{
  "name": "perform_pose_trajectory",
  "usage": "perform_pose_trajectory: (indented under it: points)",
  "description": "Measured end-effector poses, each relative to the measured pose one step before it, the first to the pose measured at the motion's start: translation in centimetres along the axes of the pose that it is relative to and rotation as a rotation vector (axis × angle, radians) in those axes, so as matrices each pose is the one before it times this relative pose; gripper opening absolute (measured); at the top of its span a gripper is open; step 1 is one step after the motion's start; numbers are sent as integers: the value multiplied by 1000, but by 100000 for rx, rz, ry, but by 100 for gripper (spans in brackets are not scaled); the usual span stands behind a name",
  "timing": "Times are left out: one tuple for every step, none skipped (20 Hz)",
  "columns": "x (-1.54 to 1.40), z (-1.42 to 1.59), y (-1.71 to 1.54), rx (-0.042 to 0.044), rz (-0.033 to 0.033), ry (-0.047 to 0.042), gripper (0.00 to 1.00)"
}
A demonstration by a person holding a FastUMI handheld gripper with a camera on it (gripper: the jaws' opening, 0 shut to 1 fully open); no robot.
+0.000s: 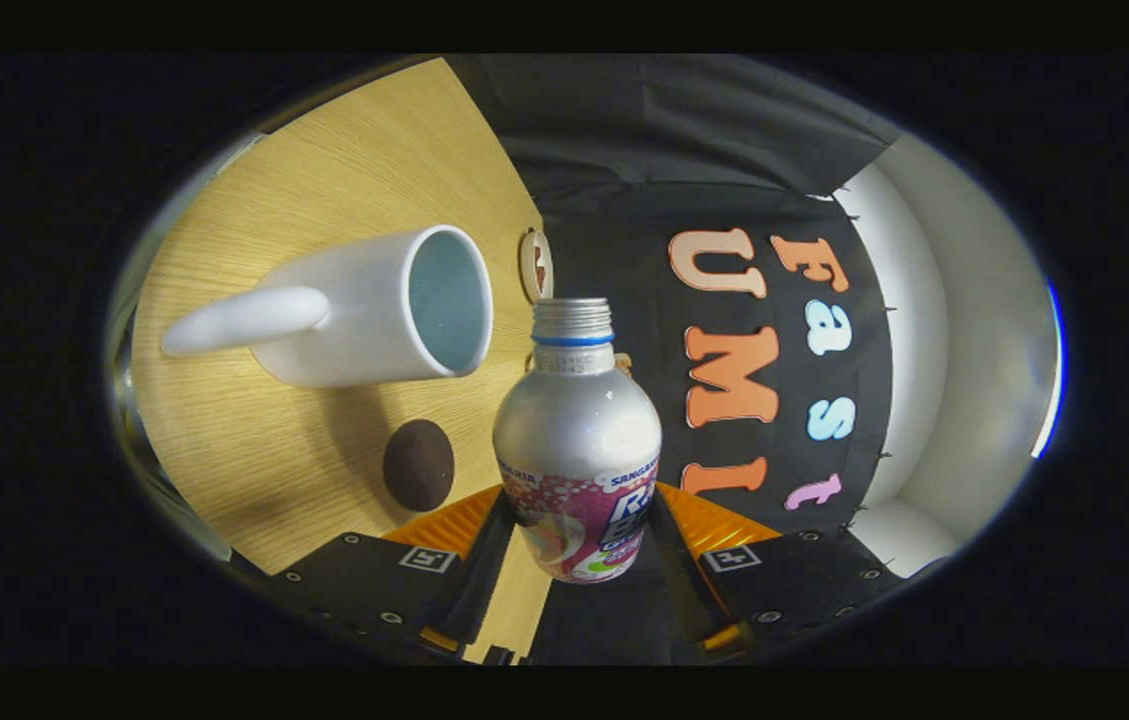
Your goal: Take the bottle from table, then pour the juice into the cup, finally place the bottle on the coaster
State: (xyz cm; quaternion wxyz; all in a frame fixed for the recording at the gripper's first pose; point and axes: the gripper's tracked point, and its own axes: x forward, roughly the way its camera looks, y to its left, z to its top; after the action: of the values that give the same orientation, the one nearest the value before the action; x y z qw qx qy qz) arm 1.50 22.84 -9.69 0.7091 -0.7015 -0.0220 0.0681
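Note:
A silver bottle (pixel 576 440) with a pink printed label and an uncapped threaded neck stands between my fingers, and my gripper (pixel 579 540) is shut on its lower body. The whole view is rolled sideways, so the wooden table (pixel 254 450) runs up one side. A white cup (pixel 379 308) with a pale blue inside and a long handle sits on the table beyond the fingers; its open mouth is close to the bottle's neck. A dark round coaster (pixel 418 464) lies on the table between the cup and my fingers.
A small round wooden piece (pixel 535 264) shows at the table's far edge, just past the cup's rim. Black cloth hangs behind the table, with a white wall beside it.

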Motion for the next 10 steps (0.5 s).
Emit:
perform_pose_trajectory:
  points:
    - [-106,-8,-29,-504,196,220,74]
    - [103,-160,-35,-767,-124,105,74]
    - [-80,26,-175,-1136,65,89,74]
    - [106,-74,-95,-915,-116,128,74]
    - [-113,-47,-142,-639,-163,179,74]
    - [-75,-158,-69,-557,55,183,74]
    - [-104,87,-96,-597,-207,-136,74]
    - [56,-45,-238,-918,41,-48,74]
    - [123,-2,-196,-872,-195,39,74]
    - [-6,27,-141,-786,-25,27,74]
